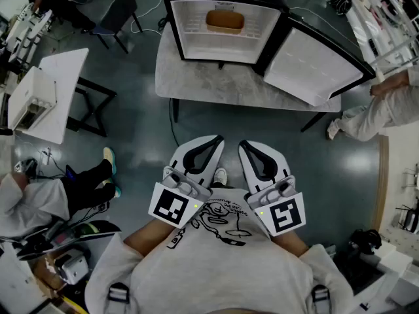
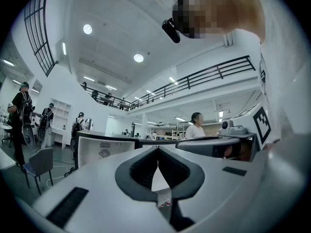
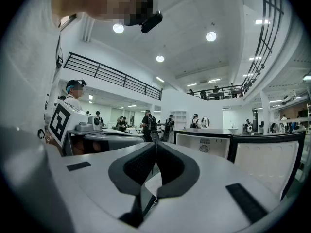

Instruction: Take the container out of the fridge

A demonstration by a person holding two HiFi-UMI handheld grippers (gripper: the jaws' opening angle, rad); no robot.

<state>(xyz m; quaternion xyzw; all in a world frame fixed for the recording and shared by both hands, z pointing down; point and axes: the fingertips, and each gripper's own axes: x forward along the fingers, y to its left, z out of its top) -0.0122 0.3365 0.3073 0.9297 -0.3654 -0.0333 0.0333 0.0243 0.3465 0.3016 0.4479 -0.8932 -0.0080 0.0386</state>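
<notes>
The right gripper (image 3: pixel 155 147) points level with its jaws pressed together and nothing between them. Ahead stands the open fridge (image 3: pixel 201 145), its door (image 3: pixel 265 161) swung right. The left gripper (image 3: pixel 138 136) lies alongside, and people (image 3: pixel 150 123) stand beyond.

We see a dark grey floor (image 1: pixel 137 126) with a black cable (image 1: pixel 172 128) lying on it. At 12 o'clock stands a table (image 1: pixel 222 84) with a pale, stone-like top; at 10 o'clock a white table (image 1: pixel 62 87) on black legs; at 11 o'clock a dark chair (image 1: pixel 118 12). In the gripper views the ceiling (image 2: pixel 112 38) is white, round lamps (image 2: pixel 138 58) are lit, and a black railing (image 2: pixel 214 74) runs along an upper gallery.
</notes>
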